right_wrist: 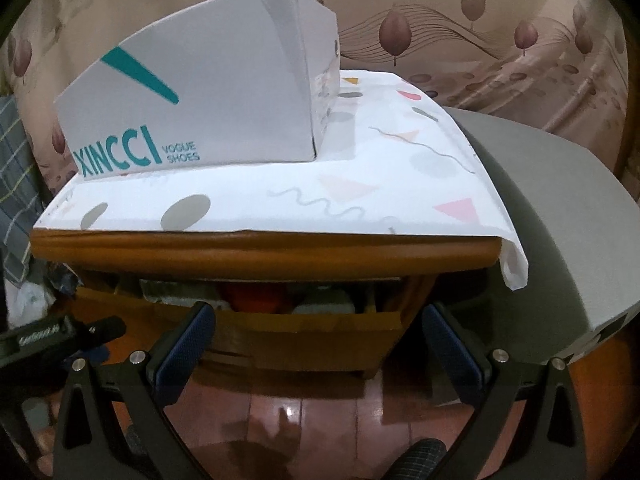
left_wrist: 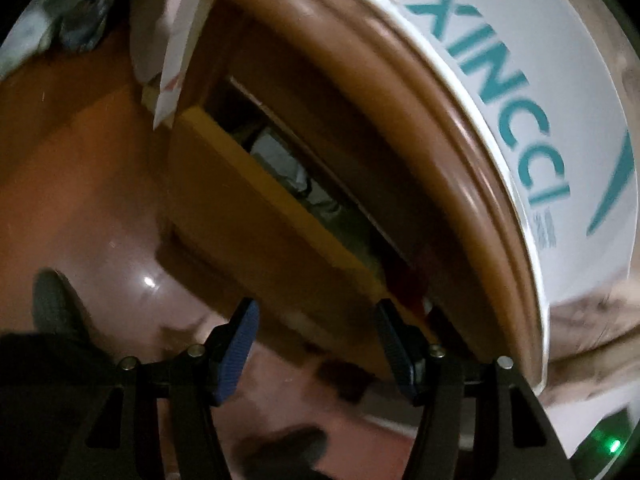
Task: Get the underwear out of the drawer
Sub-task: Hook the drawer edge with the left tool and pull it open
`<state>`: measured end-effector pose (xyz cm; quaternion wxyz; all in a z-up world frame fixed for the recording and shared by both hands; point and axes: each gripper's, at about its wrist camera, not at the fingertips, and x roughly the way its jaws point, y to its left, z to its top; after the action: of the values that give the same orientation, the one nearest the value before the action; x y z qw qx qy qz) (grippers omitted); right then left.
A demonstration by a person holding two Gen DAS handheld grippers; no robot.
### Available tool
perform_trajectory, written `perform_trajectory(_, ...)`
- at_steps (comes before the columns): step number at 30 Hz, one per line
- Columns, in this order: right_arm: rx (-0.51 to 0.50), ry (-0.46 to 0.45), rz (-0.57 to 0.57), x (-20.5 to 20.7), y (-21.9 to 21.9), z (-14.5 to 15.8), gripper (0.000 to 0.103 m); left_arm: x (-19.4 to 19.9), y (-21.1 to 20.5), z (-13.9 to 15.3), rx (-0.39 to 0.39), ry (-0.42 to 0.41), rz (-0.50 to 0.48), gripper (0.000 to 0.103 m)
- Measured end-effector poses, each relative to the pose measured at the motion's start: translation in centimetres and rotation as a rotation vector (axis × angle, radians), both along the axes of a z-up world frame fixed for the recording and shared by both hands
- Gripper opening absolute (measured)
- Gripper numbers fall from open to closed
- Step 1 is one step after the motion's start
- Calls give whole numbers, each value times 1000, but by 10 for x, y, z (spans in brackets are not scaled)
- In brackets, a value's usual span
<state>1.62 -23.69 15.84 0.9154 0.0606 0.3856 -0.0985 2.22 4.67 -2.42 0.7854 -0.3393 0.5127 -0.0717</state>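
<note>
The cabinet (right_wrist: 264, 254) is standing on a shiny red-brown floor (right_wrist: 320, 412), and everything here is placed against it. To its left, checked cloth (right_wrist: 16, 184) is hanging, and the tip of the left gripper (right_wrist: 72, 334) is showing low at the cabinet's left front corner. In its own tilted, blurred view, the left gripper (left_wrist: 316, 344) is pointing at the drawer (left_wrist: 256, 216) with its 2 blue pads (left_wrist: 236, 356) parted and nothing between them.

On top of the cabinet, a patterned white cloth (right_wrist: 360, 184) is lying, drooping over the right edge. A white shoebox (right_wrist: 192, 92) lettered XINCCI is sitting on the cloth's left part.

Under the cabinet top, the drawer (right_wrist: 304, 322) is standing pulled out. Folded pieces, pale and 1 orange (right_wrist: 256, 298), are lying inside it; which of them are underwear cannot be told. Through the left view, pale fabric (left_wrist: 280, 160) is showing in the drawer gap.

The right gripper (right_wrist: 320, 344) is hovering in front of the drawer, apart from it, jaws wide and empty.

To the cabinet's right, a grey cushion (right_wrist: 552, 216) is lying, with curtain (right_wrist: 500, 40) behind.
</note>
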Motion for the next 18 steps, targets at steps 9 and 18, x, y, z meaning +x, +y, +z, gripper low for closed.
perform_trajectory(9,35,-6,-11,-1,-8,4,103,21,4,-31,-145,62,138,69)
perform_trajectory(18,63,-8,-11,0,-11,5,103,21,13,-57,-226,67,223,91)
